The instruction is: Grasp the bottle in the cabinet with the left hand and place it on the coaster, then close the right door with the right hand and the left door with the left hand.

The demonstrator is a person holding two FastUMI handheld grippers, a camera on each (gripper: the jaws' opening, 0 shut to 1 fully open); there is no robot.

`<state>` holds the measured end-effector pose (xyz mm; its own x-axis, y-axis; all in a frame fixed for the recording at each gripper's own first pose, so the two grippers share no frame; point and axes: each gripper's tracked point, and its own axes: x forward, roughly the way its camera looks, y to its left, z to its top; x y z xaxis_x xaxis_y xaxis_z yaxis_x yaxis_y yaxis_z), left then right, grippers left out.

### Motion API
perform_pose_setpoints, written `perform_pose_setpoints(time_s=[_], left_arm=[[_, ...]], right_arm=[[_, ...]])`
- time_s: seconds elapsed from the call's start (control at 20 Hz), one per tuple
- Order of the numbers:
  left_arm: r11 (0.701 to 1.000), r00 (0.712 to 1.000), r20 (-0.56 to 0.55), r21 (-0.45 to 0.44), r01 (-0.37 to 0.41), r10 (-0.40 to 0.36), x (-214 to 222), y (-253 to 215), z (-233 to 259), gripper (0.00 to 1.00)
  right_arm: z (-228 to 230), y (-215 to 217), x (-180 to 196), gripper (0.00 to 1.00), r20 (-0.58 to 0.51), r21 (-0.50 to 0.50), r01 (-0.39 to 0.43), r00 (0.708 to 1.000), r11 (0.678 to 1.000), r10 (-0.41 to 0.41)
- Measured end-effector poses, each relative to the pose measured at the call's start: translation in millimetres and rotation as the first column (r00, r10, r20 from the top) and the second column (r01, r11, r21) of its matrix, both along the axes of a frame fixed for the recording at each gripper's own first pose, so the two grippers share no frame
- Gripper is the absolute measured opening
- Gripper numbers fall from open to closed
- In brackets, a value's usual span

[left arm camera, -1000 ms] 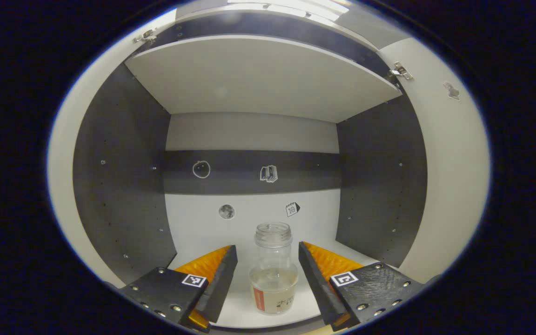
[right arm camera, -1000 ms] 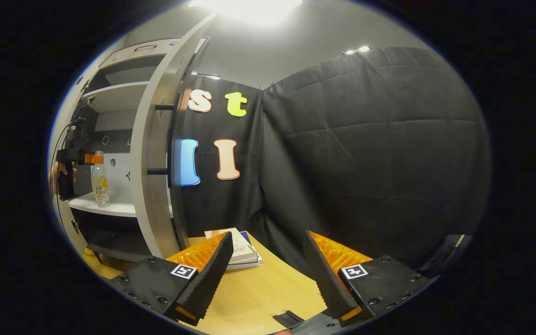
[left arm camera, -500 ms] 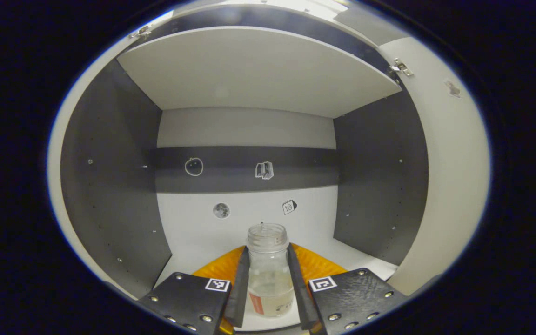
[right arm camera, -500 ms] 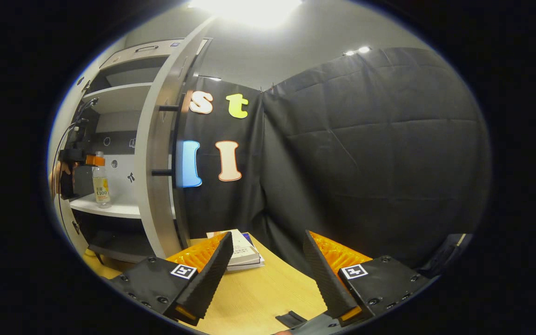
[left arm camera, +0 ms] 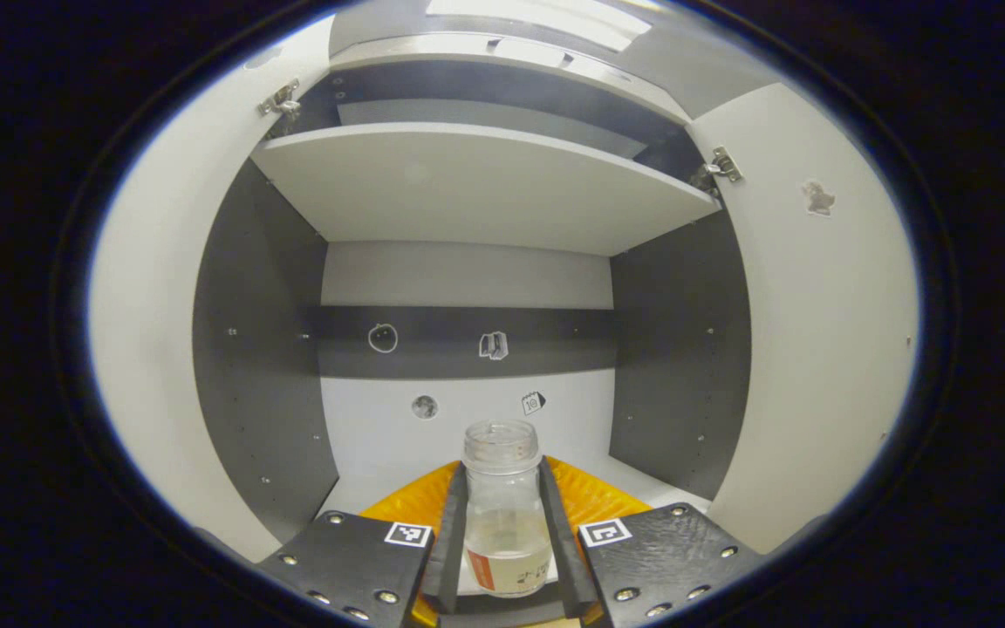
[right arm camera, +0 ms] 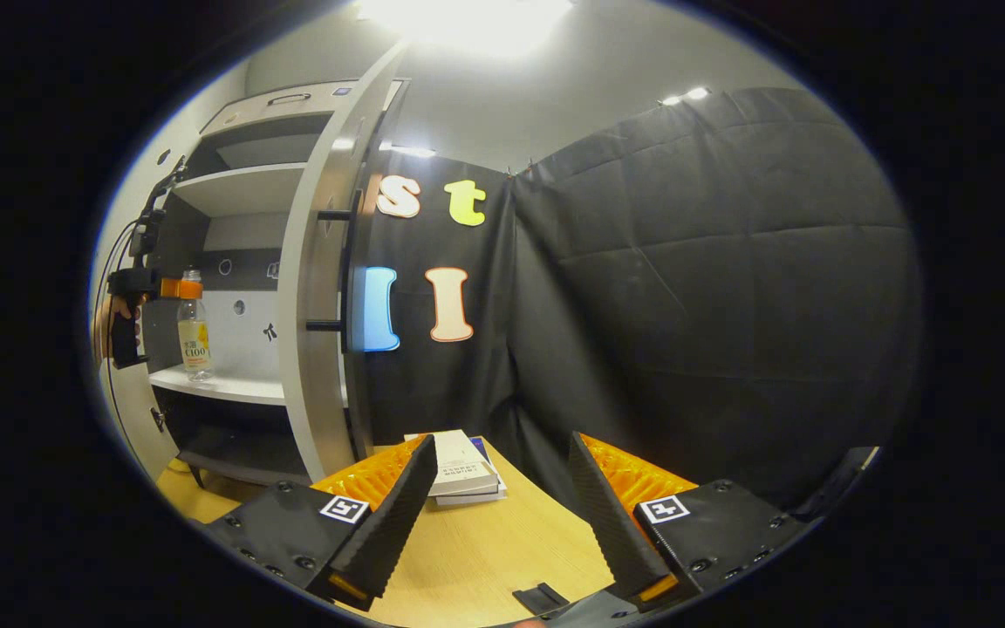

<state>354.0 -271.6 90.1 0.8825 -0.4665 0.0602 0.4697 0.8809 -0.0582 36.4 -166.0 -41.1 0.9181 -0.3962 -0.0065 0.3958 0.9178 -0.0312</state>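
My left gripper (left arm camera: pixel 502 532) has its jaws clamped on the bottle (left arm camera: pixel 504 515), both fingers (left arm camera: pixel 453 532) pressed to its sides just under the neck. Bottle upright, clear, pale liquid low down, cap-less mouth above the jaws. In the right gripper view the same bottle (right arm camera: pixel 194 327) stands at the front of the cabinet's white shelf (right arm camera: pixel 232 388), or just above it; I cannot tell if it touches. The left gripper (right arm camera: pixel 173 289) grips it near the top, a hand (right arm camera: pixel 110 318) behind it. Beyond my left jaws: the cabinet back wall (left arm camera: pixel 468 423) with small stickers, an upper shelf (left arm camera: pixel 485 187) overhead, left door (left arm camera: pixel 149 349) and right door (left arm camera: pixel 816 349) swung open on either side. My right gripper (right arm camera: pixel 495 515) has jaws apart, holding nothing, over the wooden surface (right arm camera: pixel 485 558). Stacked books (right arm camera: pixel 463 467) lie just ahead of its jaws, the right door (right arm camera: pixel 328 288) edge-on ahead to the left.
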Motion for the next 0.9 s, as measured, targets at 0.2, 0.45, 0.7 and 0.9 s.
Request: perform_pose_setpoints(time_s=[0.2,0.45,0.7,0.9], left_arm=[[1.000,1.000,0.006,0.000,-0.018,0.018,-39.1,11.7,-3.8,0.49],[0.999,0.999,-0.006,0.009,-0.041,0.041,-81.4,18.0,-20.4,0.49],[0.999,0.999,-0.021,-0.003,-0.043,0.043,-117.5,14.7,-41.6,0.49],[0.999,0.998,-0.037,0.003,-0.043,0.043,-141.2,11.0,-65.5,0.46]], right_arm=[[-7.1,-2.4,-13.9,0.96,-0.009,0.025,-0.048,0.999,0.999,0.049],[-11.4,-7.9,-27.9,0.96,-0.021,0.027,-0.097,0.995,0.995,0.097],[-17.0,-14.4,-44.3,0.96,-0.033,0.028,-0.133,0.990,0.991,0.134],[-25.4,-16.6,-52.6,0.96,-0.046,0.040,-0.156,0.986,0.987,0.158]])
